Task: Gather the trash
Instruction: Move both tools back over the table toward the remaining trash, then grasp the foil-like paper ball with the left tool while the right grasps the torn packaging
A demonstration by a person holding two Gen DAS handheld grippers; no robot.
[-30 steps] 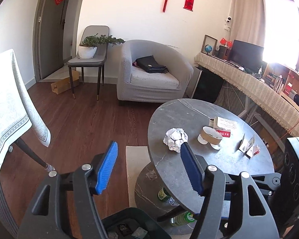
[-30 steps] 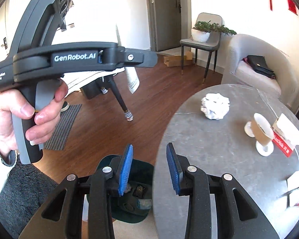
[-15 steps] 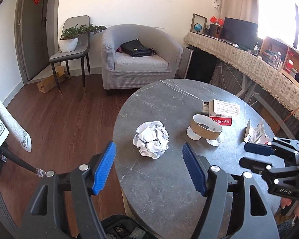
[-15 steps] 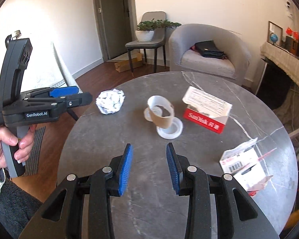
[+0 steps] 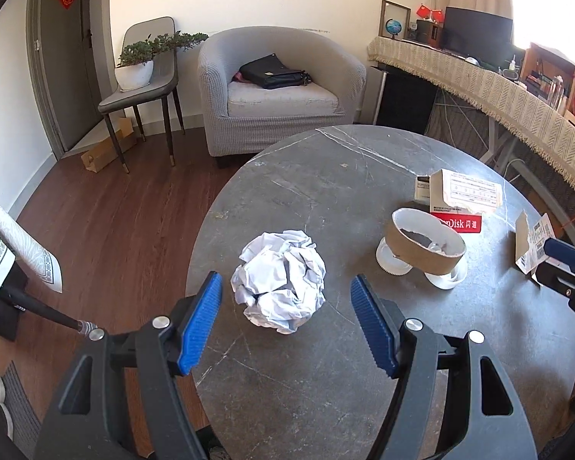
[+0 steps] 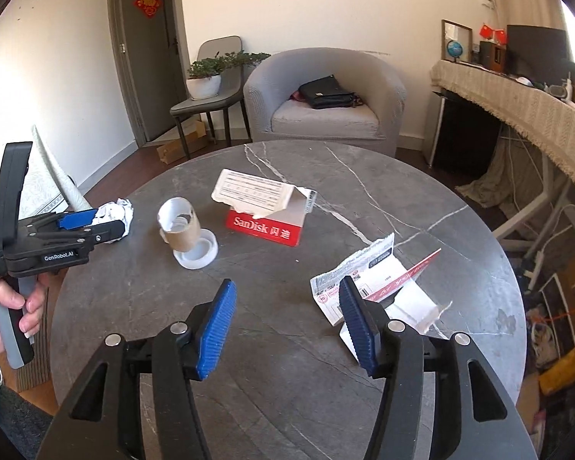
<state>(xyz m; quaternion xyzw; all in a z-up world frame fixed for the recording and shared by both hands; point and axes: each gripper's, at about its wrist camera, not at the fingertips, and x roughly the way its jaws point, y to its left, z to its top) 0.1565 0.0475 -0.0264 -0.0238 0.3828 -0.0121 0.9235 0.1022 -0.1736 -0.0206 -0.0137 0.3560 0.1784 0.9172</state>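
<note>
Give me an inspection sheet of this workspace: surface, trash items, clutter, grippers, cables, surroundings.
Surface: round grey marble-look table, bare apart from the trash.
Job's things: crumpled white paper ball; brown cardboard tape roll lying over white plastic lids; torn red-and-white SanDisk box; torn white label packaging.
Clutter: nothing seen.
Grippers: left hand-held gripper open, the paper ball just ahead between its fingers, untouched; right hand-held gripper open, its jaws having just been opening, nothing between them, beside the label packaging.
Cables: white cords under the side desk.
Surroundings: grey armchair holding a black bag; potted plant on a grey chair.
</note>
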